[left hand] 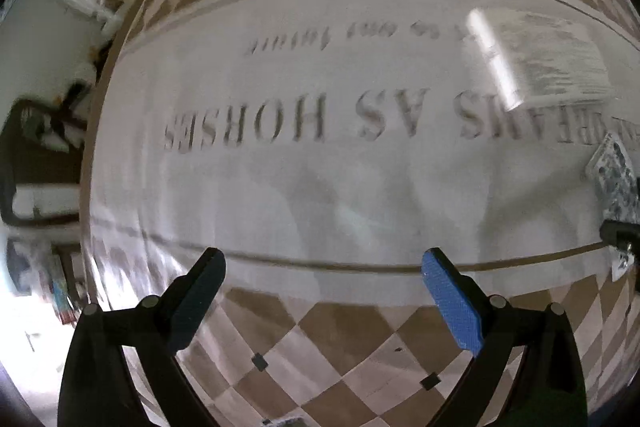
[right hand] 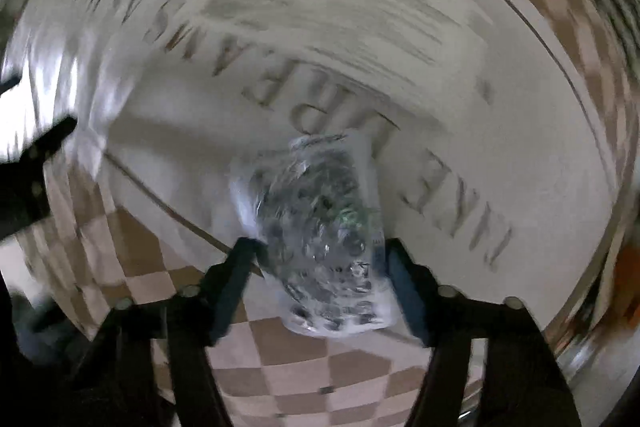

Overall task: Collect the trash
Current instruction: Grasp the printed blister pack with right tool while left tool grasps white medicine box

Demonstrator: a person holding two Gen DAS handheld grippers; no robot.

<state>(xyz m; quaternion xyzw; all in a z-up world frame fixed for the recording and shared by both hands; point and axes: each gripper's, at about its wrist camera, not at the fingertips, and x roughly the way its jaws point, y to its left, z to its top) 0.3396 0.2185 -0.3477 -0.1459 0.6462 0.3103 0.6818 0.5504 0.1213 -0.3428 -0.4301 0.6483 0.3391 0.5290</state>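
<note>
The crinkly plastic wrapper (right hand: 320, 239) lies near the checkered edge of the printed tablecloth (right hand: 500, 131), sitting between the right gripper (right hand: 320, 259) pads, though blur hides whether they truly pinch it. This looks like the pickup step; next it needs a firm squeeze and lift, while the left gripper (left hand: 320, 291) hangs spread, holding nothing

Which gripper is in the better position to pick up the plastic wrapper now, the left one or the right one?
The right gripper, probably. The plastic wrapper lies between its fingers, above the tablecloth. The left gripper is open over bare cloth, and the wrapper sits far off at its view's edge.
</note>
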